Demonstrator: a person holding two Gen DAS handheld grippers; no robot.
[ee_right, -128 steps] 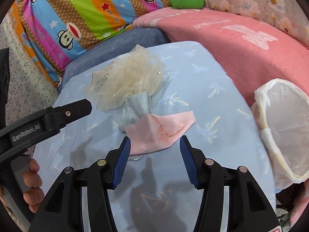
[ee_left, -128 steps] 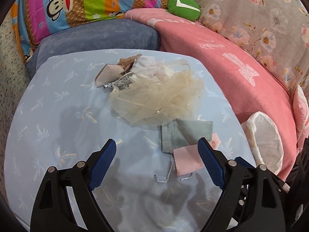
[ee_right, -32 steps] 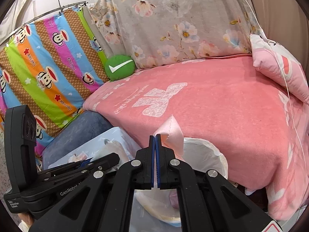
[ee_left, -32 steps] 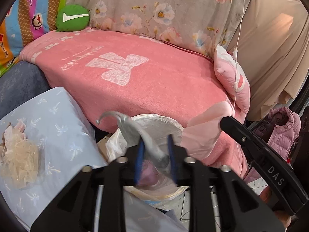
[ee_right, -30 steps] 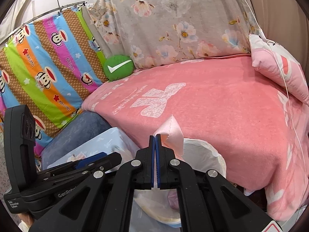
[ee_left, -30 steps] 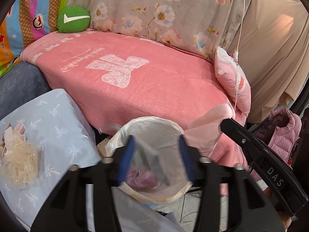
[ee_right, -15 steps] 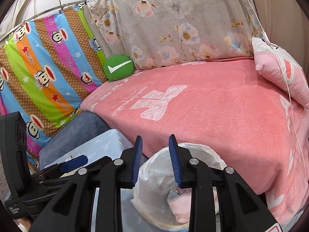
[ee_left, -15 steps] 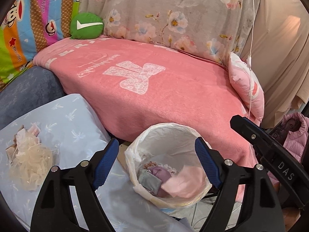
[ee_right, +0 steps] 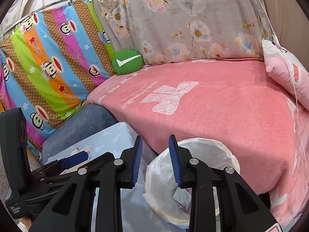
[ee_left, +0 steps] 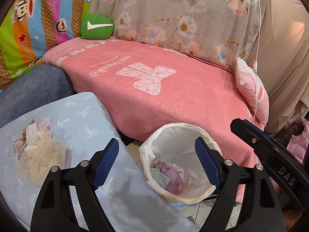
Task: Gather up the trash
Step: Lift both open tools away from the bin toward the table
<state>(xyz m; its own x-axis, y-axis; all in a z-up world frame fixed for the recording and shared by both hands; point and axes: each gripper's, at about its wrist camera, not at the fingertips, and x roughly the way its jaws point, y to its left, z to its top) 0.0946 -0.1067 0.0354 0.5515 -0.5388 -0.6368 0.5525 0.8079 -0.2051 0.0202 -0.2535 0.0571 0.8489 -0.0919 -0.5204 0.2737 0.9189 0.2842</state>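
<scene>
A white-lined trash bin (ee_left: pixel 207 138) stands on the floor between the light blue table (ee_left: pixel 81 119) and the pink bed. Grey, purple and pink cloth scraps (ee_left: pixel 170 176) lie inside it. My left gripper (ee_left: pixel 156 156) is open and empty, held above the bin. My right gripper (ee_right: pixel 155 150) is open and empty, above the bin's left rim (ee_right: pixel 154 166). A cream mesh bundle (ee_left: pixel 41 158) with paper scraps (ee_left: pixel 32 130) lies on the table at left. The right gripper's body (ee_left: pixel 270 154) shows at the right of the left wrist view.
A pink blanket (ee_left: pixel 164 89) covers the bed behind the bin. A green round cushion (ee_left: pixel 96 29), a pink pillow (ee_left: pixel 253 94), a blue cushion (ee_left: pixel 32 89) and a pink jacket (ee_left: pixel 297 135) lie around. Floral and striped cloths hang behind.
Both grippers opened over the bin. The grey cloth with its hanger dropped from the left one and the pink cloth from the right one; both now lie in the bin.
</scene>
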